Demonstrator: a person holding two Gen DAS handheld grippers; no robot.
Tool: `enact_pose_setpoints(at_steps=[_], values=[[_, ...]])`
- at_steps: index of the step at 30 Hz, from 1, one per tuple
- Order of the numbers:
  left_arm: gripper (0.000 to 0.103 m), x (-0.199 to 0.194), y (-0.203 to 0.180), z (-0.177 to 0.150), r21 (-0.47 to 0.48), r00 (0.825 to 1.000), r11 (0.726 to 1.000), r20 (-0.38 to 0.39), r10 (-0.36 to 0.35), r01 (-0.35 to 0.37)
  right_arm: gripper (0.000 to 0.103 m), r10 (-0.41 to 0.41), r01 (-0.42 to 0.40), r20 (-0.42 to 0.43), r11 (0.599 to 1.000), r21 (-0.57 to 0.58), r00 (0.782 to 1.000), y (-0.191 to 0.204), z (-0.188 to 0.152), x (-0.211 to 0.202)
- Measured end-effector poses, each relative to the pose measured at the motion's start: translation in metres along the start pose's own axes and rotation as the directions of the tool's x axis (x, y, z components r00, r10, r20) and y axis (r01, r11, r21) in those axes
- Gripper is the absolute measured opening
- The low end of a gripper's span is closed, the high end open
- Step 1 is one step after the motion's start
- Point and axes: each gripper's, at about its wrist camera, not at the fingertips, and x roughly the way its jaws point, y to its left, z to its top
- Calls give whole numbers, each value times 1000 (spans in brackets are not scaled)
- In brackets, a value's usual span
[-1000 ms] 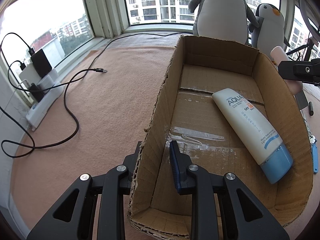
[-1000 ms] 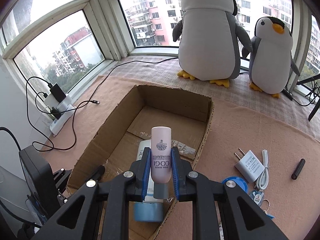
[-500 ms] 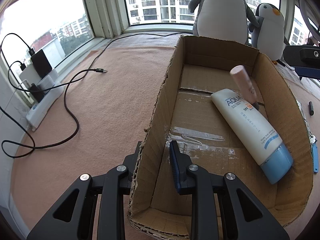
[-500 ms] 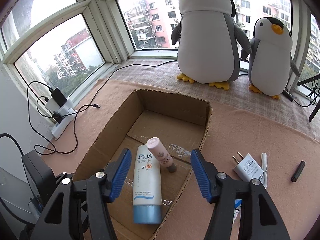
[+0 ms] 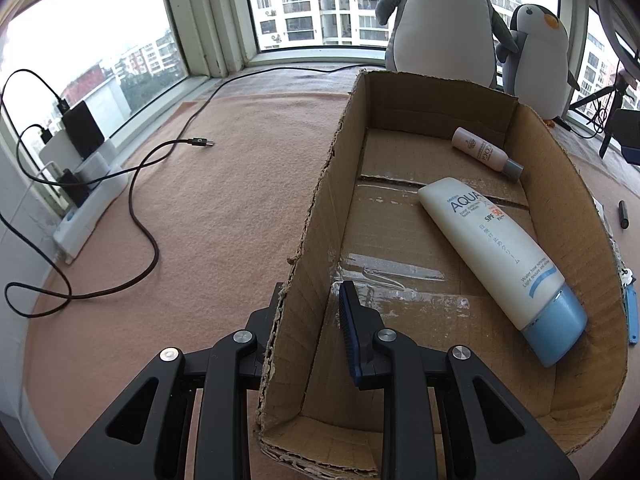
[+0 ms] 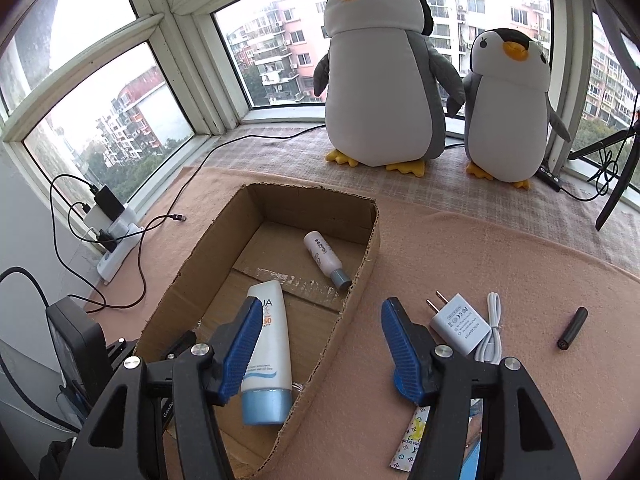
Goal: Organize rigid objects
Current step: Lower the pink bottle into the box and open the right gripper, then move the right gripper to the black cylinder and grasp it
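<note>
Charger (image 6: 460,322), cable (image 6: 493,330) beside box (image 6: 362,280): right wrist view only

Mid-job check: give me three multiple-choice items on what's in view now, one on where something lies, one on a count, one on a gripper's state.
1. Where does the small pink bottle lie?
A. In the cardboard box, towards its far end
B. On the carpet beside the charger
C. Between the right gripper's pads

2. How many plush penguins stand at the window?
A. One
B. Two
C. Three

3. How is the left gripper?
A. Wide open above the box
B. Shut on the sunscreen tube
C. Shut on the box's side wall

Key: 1 A, it rests on the box floor; 2 B, a large and a small one; 3 C, its pads pinch the cardboard.
</note>
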Motion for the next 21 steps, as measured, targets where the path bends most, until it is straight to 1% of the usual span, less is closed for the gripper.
enact_pose_setpoints(at_steps=[4, 12, 18, 21], values=[[23, 0, 0, 0, 1, 1000, 1000, 0, 1, -1, 58, -32, 32, 17, 999, -11, 999, -3, -4, -12], [23, 0, 2, 2, 8, 1000, 1000, -2, 5, -4, 58, -60, 61, 48, 998, -20, 997, -13, -16, -41], [23, 1, 3, 2, 10, 1000, 1000, -1, 6, -6, 58, -71, 69, 41, 996, 48, 997, -48, -32, -62], [23, 1, 3, 2, 10, 1000, 1000, -1, 6, -6, 58, -95, 92, 29, 993, 80, 995, -69, -42, -69]])
